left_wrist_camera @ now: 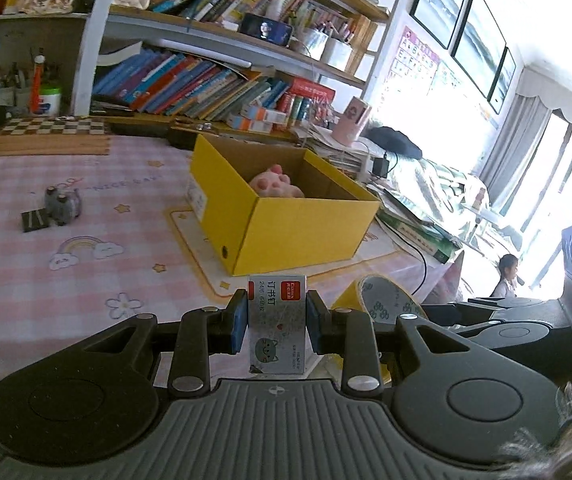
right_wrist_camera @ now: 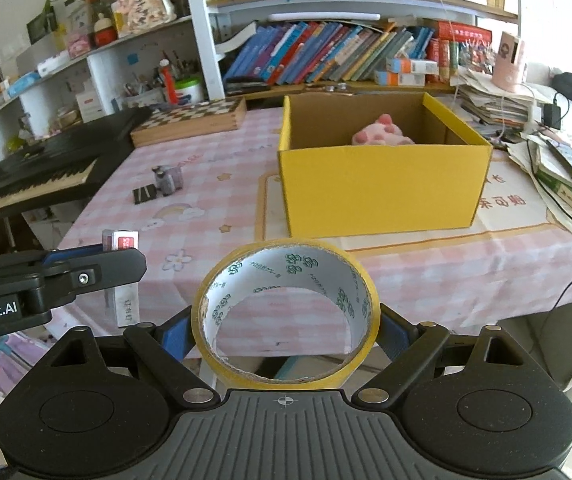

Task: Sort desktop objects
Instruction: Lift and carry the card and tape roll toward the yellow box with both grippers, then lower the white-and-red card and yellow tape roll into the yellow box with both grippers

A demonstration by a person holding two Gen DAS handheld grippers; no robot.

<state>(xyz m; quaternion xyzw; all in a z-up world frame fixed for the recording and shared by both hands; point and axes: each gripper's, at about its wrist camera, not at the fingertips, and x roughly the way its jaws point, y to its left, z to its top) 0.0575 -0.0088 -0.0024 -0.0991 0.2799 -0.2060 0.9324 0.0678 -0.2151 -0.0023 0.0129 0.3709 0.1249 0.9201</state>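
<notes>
Staple box (left_wrist_camera: 277,322) clamped in left gripper (left_wrist_camera: 277,322), yellow tape roll (right_wrist_camera: 286,312) clenched in right gripper (right_wrist_camera: 286,330), both short of yellow box (right_wrist_camera: 381,188).

Left gripper (left_wrist_camera: 277,322): level, blue pads clamped on a small box.
Right gripper (right_wrist_camera: 286,332): level, to its right, apparently pinching a tape roll.

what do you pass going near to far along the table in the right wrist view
tape roll held in the right gripper → yellow box with the pink plush toy inside → row of books on the shelf behind
</notes>
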